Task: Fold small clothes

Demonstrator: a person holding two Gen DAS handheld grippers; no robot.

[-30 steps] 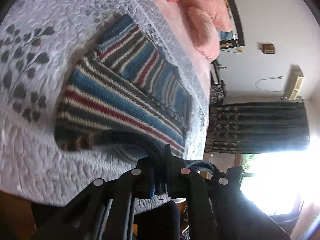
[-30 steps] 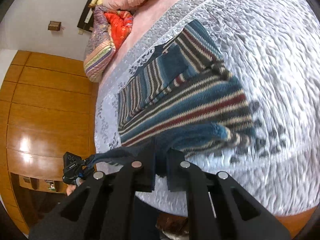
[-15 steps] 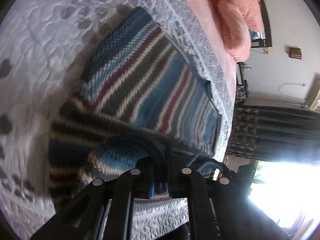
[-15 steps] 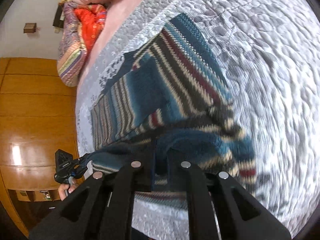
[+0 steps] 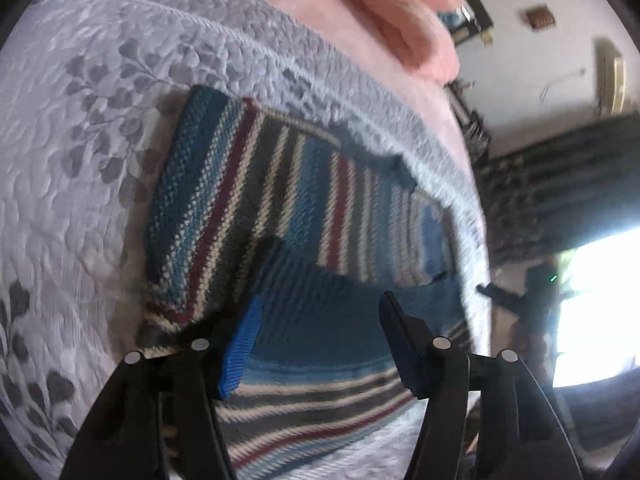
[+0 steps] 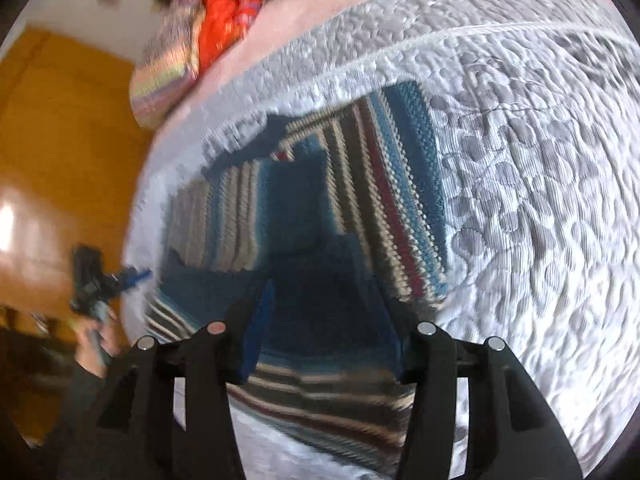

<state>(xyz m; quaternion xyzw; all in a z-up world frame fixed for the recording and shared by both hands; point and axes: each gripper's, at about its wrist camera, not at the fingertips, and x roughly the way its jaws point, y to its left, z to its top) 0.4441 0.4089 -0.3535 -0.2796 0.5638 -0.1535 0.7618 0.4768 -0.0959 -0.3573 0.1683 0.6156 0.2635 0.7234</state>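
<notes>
A striped knit sweater (image 5: 288, 200) in blue, cream, dark red and grey lies folded over on the grey quilted bedspread (image 5: 80, 160). Its lower part is laid back over the upper part. In the left wrist view my left gripper (image 5: 320, 320) stands open just above the folded blue edge, with nothing between its fingers. In the right wrist view the same sweater (image 6: 380, 184) lies on the bedspread (image 6: 540, 200). My right gripper (image 6: 324, 312) is open over the dark blue fold and holds nothing.
Pink pillows (image 5: 400, 12) and an orange patterned cloth (image 6: 216, 28) lie at the head of the bed. A wooden wardrobe (image 6: 48, 160) stands at the left. The left gripper and a hand (image 6: 96, 300) show beyond the bed's edge. Dark curtains (image 5: 560, 184) hang by a bright window.
Both grippers carried the sweater's lower edge forward over its upper part, then opened and let go. The fold now lies on the sweater.
</notes>
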